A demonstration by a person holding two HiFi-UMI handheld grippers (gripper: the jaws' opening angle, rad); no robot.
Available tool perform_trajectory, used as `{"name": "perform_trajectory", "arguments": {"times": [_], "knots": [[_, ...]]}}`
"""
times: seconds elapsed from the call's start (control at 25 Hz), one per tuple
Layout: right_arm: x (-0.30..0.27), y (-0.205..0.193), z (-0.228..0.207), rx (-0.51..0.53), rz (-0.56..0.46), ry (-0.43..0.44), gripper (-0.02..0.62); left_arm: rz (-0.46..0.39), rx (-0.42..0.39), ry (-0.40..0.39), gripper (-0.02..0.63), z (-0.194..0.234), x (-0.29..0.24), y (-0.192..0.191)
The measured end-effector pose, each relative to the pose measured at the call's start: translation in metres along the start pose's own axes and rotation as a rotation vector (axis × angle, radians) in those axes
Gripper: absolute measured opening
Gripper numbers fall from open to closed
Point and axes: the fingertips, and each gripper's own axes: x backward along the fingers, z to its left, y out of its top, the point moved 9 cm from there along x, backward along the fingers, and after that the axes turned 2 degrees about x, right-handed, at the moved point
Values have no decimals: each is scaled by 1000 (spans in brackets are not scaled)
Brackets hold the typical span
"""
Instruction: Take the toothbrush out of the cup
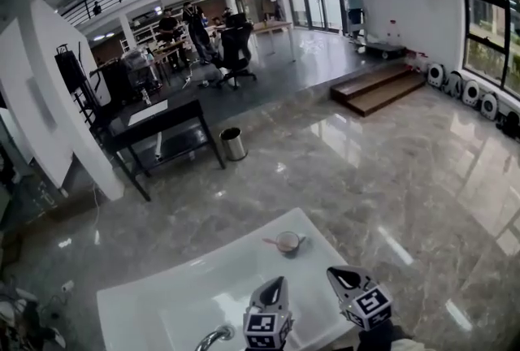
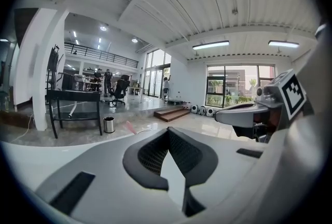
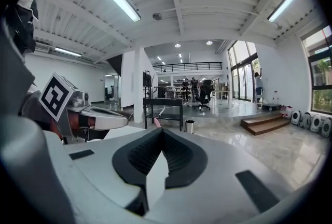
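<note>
Nearest the camera, the left tongs (image 1: pixel 275 289) and right tongs (image 1: pixel 341 278) were held side by side and apart over the near part of a white bench (image 1: pixel 146 301), both pointing away from the person. In its own view the left tongs (image 2: pixel 167 130) were clenched, the dark pads meeting at the tips with nothing between them. The right tongs (image 3: pixel 160 130) were likewise clenched and empty. Each view showed the other tongs off to one side, with the marker cube. A chrome tap (image 1: pixel 214 335) curved up at the bottom edge, left of the left tongs, over a basin (image 1: pixel 203 305) sunk in the bench. Beyond both tongs, near the bench's far right corner, stood the cup (image 1: pixel 288 243), clear of either tool. The toothbrush (image 1: pixel 270 241) was in it, its pink handle leaning out over the left rim; in the gripper views only a pink end showed above the tongs' bodies, the cup itself hidden. Past the bench spread a glossy marble floor (image 1: pixel 366 171). On it stood a small metal bin (image 1: pixel 233 144) just beside a low black table (image 1: pixel 162 130). Farther off were wooden steps (image 1: pixel 378 87) at the right, a black chair (image 1: pixel 236 53), and people (image 1: pixel 183 28) among desks under a railed balcony.
</note>
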Motion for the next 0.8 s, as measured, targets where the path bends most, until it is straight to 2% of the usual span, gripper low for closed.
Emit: {"name": "perform_trajectory", "arguments": {"times": [0.2,0.4,0.52,0.6,0.8], "knots": [[-34,7,-1,37,-7,34,9,6,17,40,0,15,-14,-2],[-58,3,-2,88,-4,95,9,-1,28,87,0,18,-13,0],[-76,-1,-9,83,25,155,14,10,43,92,0,14,-19,-4],[-93,-2,-9,89,53,197,92,14,46,90,0,11,-23,-6],[-132,-3,0,189,117,236,175,36,30,86,0,13,-21,-17]]}}
